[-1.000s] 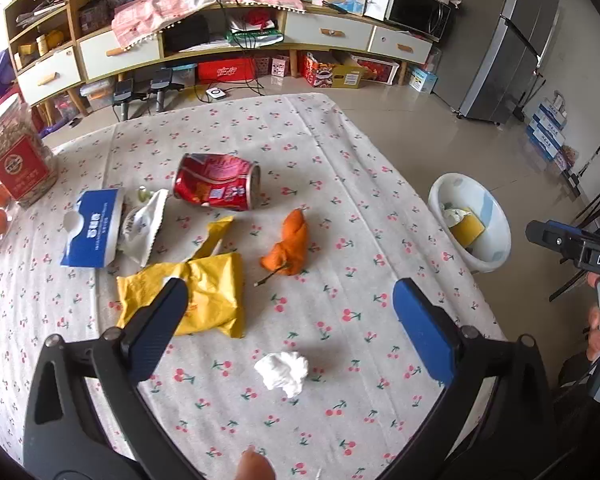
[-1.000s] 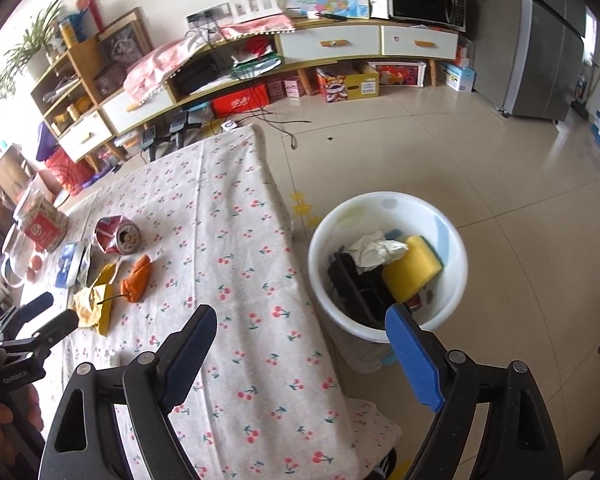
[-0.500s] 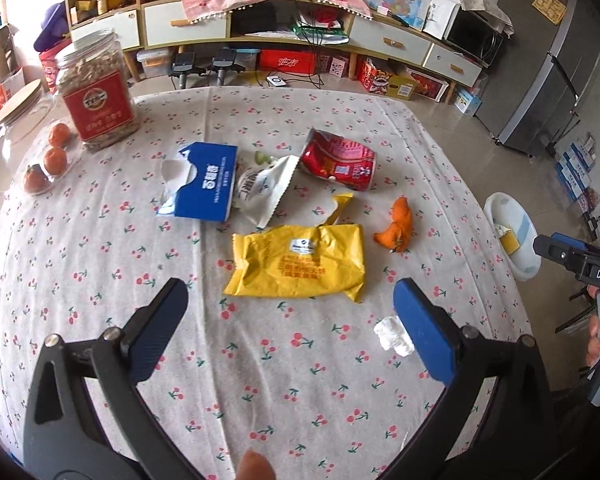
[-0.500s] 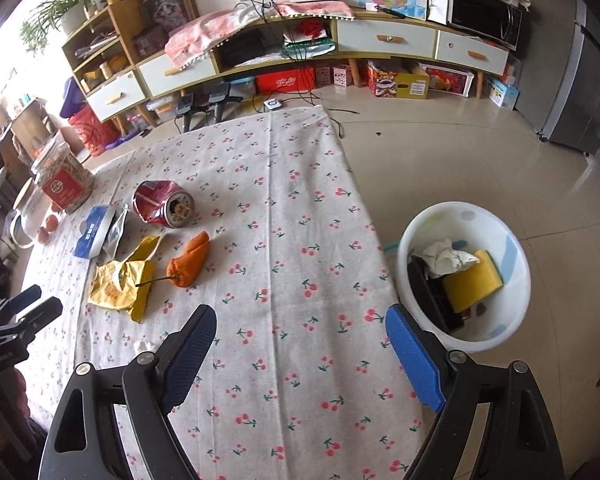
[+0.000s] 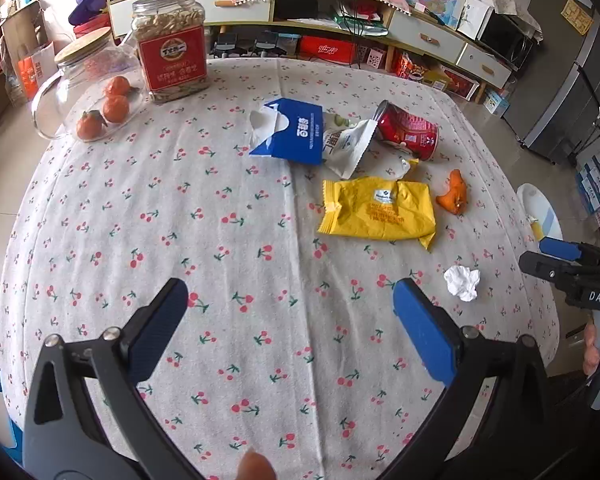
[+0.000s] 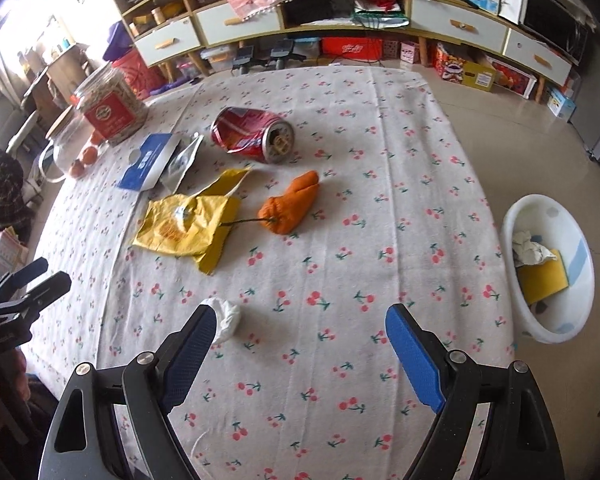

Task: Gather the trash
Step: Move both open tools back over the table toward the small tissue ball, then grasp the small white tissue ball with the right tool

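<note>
I held both sets of fingers wide apart and empty above the table [image 5: 100,208]. My left gripper [image 5: 290,312] hovered over bare cloth at the near edge, and my right gripper [image 6: 300,332] hung just beside the crumpled white tissue [image 6: 226,318], whose ball showed partly behind my left fingertip. Further in lay the yellow wrapper [image 6: 184,226], the orange peel [image 6: 290,208], the crushed red can [image 6: 252,134] and a torn white packet [image 5: 346,144] against the blue tissue box [image 5: 294,132]. The white bin [image 6: 572,308] stood on the floor off the table's right side, already holding some rubbish. I judged I was lining up for the next pickup, with the tissue nearest. It called for shifting the right gripper left until the ball sat between its fingers, lowering, then closing gently.
</note>
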The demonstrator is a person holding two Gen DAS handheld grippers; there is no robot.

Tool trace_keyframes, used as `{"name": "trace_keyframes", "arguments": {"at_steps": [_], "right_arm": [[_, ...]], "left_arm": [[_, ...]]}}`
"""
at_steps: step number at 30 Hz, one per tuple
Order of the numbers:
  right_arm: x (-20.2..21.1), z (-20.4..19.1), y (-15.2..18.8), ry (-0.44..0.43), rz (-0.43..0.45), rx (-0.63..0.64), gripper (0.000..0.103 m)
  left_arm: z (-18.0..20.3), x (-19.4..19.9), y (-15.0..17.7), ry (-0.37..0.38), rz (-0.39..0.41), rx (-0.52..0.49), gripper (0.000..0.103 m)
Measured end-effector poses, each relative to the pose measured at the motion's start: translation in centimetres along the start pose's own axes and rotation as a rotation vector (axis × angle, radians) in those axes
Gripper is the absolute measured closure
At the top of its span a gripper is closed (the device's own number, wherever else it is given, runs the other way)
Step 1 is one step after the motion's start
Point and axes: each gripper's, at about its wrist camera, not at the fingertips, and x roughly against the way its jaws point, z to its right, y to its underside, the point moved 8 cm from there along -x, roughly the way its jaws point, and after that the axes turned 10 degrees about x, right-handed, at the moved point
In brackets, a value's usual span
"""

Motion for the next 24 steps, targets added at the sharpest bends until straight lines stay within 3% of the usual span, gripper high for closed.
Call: {"name": "trace_keyframes", "arguments": {"at_steps": [8, 17, 24], "right_arm": [[-3.1, -4.3, 0.8, -0.014, -0.057, 0.090, 0.015], [-5.9, -5.6, 1.7, 0.007, -0.107, 0.122, 0.016], [-7.0, -6.4, 1.6, 0.042, -0.118, 0.166, 0.036]], "left_arm": [[-1.8, 0.3, 0.7, -0.018, -0.017, 0.019, 0.001], [-3.0, 0.5, 0.8, -0.013, -0.027, 0.048, 0.001], [-3.3, 0.4, 1.0, -0.005, -0.040, 0.059, 0.001]]}}
